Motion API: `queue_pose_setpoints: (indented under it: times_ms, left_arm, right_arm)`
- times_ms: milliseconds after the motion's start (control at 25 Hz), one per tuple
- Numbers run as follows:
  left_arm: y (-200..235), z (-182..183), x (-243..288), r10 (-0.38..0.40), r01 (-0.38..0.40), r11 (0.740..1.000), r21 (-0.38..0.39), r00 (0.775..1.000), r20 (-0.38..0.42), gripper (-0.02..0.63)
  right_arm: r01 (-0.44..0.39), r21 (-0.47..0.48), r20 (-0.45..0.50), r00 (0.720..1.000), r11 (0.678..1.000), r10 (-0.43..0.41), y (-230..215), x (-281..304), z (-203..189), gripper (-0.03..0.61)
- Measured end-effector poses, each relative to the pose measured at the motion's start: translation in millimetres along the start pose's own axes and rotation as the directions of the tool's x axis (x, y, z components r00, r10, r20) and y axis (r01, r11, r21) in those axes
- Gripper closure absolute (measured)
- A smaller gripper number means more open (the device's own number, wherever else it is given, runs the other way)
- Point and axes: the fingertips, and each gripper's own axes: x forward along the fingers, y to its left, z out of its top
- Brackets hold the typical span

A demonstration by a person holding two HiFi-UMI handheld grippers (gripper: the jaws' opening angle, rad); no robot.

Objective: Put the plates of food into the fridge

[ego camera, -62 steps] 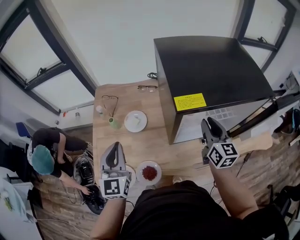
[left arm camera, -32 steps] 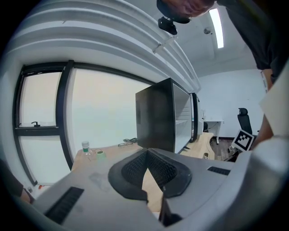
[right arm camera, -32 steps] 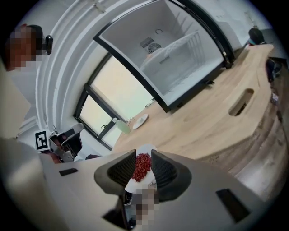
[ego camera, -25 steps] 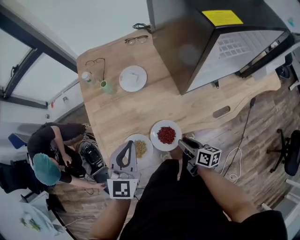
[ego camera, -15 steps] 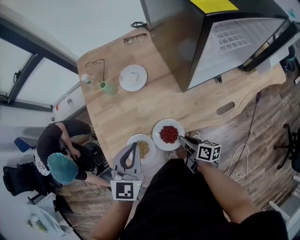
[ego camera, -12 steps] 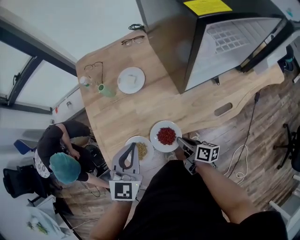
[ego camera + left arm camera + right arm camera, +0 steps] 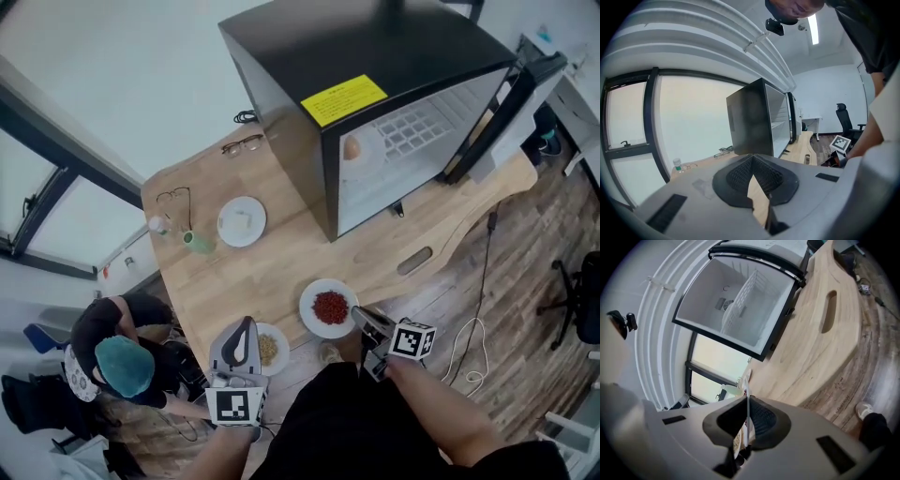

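Note:
A white plate of red food [image 7: 329, 307] sits near the table's front edge. My right gripper [image 7: 357, 314] is at its near-right rim, and its jaws are closing on the thin white plate edge [image 7: 747, 414], which stands upright between the pads. A second plate with yellowish food [image 7: 269, 348] lies to the left, right beside my left gripper [image 7: 247, 324], which hovers shut and empty [image 7: 752, 158]. A third white plate [image 7: 241, 221] rests farther back. The black fridge [image 7: 375, 84] stands on the table with its door [image 7: 497, 103] swung open.
Inside the fridge a pale dish [image 7: 354, 150] sits on a shelf. Two pairs of glasses [image 7: 244, 143] and a green bottle [image 7: 192, 242] lie at the wooden table's [image 7: 281, 262] far left. A person [image 7: 122, 361] crouches on the floor at left. A cable [image 7: 469, 337] trails at right.
My right gripper came from the fridge to the red-food plate and its jaws have narrowed onto the rim. The head view has tilted, so the fridge's inside now shows. The left gripper stayed low.

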Motion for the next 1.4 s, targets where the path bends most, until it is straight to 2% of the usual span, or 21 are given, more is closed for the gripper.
queue_pose_setpoints:
  times_ms: [400, 720, 960, 1200, 1400]
  left_arm:
    - [-14.3, 40.5, 39.0, -0.016, 0.018, 0.999, -0.028, 0.998, 0.066, 0.609]
    - [-29.1, 70.7, 62.7, 0.003, 0.002, 0.999, -0.047, 0.994, 0.110, 0.610]
    - [-27.6, 92.2, 83.4, 0.049, -0.044, 0.998, -0.046, 0.990, 0.131, 0.609]
    - [-27.8, 119.5, 107.8, 0.097, -0.093, 0.995, -0.031, 0.983, 0.155, 0.609]
    - [-25.7, 135.2, 125.1, 0.153, -0.149, 0.988, -0.041, 0.974, 0.166, 0.609]
  right_arm:
    - [-0.020, -0.043, 0.132, 0.991, 0.999, 0.025, 31.0, -49.3, 87.7, 0.545]
    - [-0.039, -0.091, 0.183, 0.982, 0.995, 0.055, 47.9, -80.2, 147.5, 0.545]
    - [-0.035, -0.119, 0.196, 0.979, 0.992, 0.058, 41.5, -99.7, 189.7, 0.545]
    - [-0.098, -0.139, 0.232, 0.964, 0.985, 0.129, 50.3, -106.6, 243.8, 0.545]
    - [-0.133, -0.207, 0.239, 0.954, 0.969, 0.182, 65.4, -107.3, 296.7, 0.545]
